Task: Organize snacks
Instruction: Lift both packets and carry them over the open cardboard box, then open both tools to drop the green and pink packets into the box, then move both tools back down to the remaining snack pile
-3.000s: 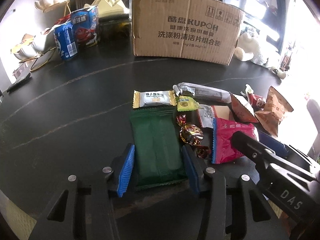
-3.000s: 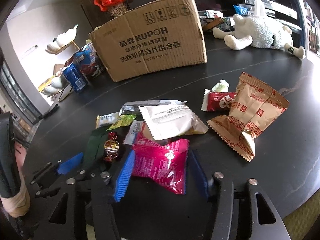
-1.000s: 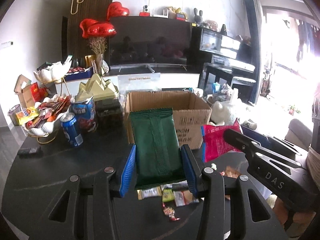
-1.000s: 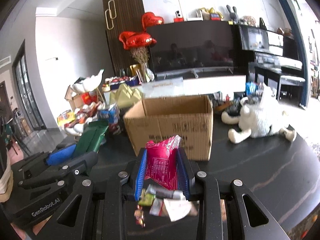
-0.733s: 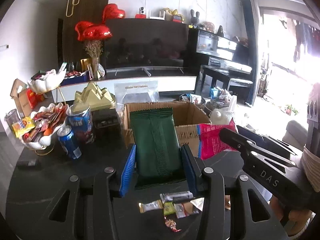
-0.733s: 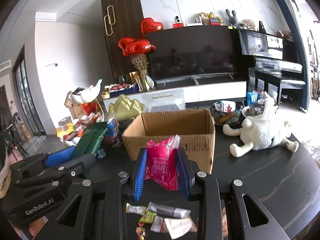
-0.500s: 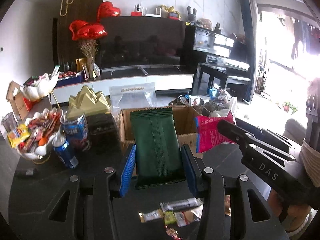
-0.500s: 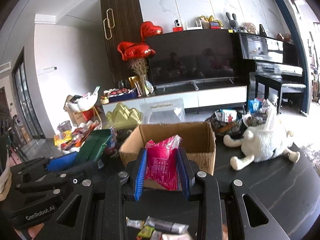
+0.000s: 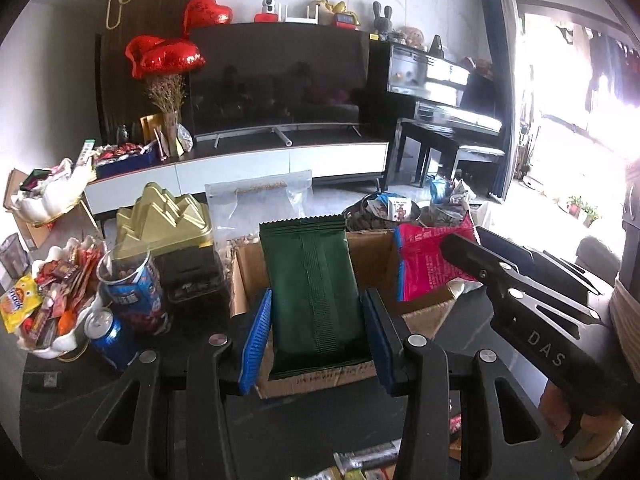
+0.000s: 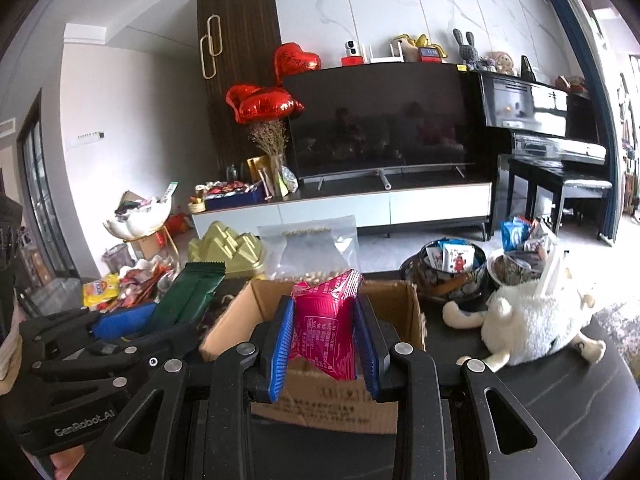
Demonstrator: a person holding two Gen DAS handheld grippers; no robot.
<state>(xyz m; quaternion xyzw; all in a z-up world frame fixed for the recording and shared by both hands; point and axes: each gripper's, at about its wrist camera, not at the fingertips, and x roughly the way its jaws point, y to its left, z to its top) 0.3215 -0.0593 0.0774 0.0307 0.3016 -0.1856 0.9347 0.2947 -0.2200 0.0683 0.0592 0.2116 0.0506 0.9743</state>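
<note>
My left gripper is shut on a dark green snack packet and holds it upright over the near edge of the open cardboard box. My right gripper is shut on a pink snack packet and holds it above the same box. The pink packet and right gripper show at the right of the left wrist view. The green packet shows at the left of the right wrist view. A few loose snacks lie on the black table below.
Left of the box stand blue cans, a blue cup, a gold tin and a white bowl of snacks. A white plush toy and a dark snack bowl sit to the right. A clear bag stands behind the box.
Both grippers have lifted their packets off the table and carried them forward to the box. The box is closer and lower in view, and the loose snacks have slipped toward the bottom edge.
</note>
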